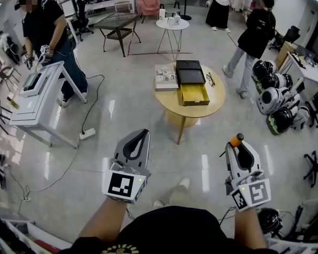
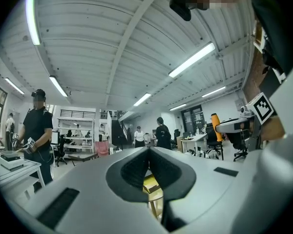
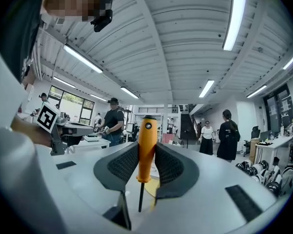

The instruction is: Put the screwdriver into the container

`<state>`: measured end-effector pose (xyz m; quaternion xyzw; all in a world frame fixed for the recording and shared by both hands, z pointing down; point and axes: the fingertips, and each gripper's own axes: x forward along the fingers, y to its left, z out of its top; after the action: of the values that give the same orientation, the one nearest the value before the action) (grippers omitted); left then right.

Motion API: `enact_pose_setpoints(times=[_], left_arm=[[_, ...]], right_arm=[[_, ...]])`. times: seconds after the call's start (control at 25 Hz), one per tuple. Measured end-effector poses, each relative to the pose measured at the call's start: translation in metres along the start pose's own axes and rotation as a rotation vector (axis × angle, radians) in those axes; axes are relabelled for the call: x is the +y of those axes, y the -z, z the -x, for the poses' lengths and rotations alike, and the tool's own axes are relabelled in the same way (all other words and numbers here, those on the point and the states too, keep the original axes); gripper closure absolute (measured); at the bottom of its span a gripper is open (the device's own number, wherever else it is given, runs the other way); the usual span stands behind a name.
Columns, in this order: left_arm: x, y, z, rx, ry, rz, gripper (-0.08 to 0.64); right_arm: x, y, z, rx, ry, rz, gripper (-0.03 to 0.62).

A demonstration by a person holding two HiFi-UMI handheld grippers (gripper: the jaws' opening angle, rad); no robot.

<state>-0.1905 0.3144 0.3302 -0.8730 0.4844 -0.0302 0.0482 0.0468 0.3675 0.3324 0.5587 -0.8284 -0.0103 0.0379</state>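
1. The right gripper (image 3: 147,150) is clamping the orange screwdriver (image 3: 147,133), handle up; the left gripper (image 2: 148,151) is holding nothing, jaws together.
2. The yellow container (image 1: 194,94) is sitting on the round table (image 1: 217,97), well ahead: carrying and depositing are remaining.

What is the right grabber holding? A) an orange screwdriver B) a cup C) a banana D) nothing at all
A: the right gripper has its jaws closed on the orange screwdriver, handle up and dark shaft pointing down between the pads.
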Motion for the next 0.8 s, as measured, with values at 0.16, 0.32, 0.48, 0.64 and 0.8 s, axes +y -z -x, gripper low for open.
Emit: enact_pose_setpoints(times=[0.16, 0.32, 0.48, 0.64, 0.8], left_arm=[[0.008, 0.003, -0.01, 0.003, -0.016, 0.018, 0.545], [0.014, 0.009, -0.018, 0.003, -0.022, 0.055, 0.543], [0.014, 0.016, -0.033, 0.014, -0.012, 0.059, 0.544], [0.019, 0.019, -0.05, 0.008, -0.037, 0.071, 0.544], [0.028, 0.018, -0.068, -0.011, -0.046, 0.068, 0.543]], right_arm=[[-0.004, 0.001, -0.015, 0.009, -0.026, -0.004, 0.474], [-0.012, 0.005, -0.025, 0.02, -0.044, -0.006, 0.474], [-0.023, 0.01, -0.038, 0.029, -0.045, -0.014, 0.474], [-0.036, 0.012, -0.05, 0.033, -0.047, -0.016, 0.474], [-0.048, 0.011, -0.065, 0.029, -0.043, -0.019, 0.474]])
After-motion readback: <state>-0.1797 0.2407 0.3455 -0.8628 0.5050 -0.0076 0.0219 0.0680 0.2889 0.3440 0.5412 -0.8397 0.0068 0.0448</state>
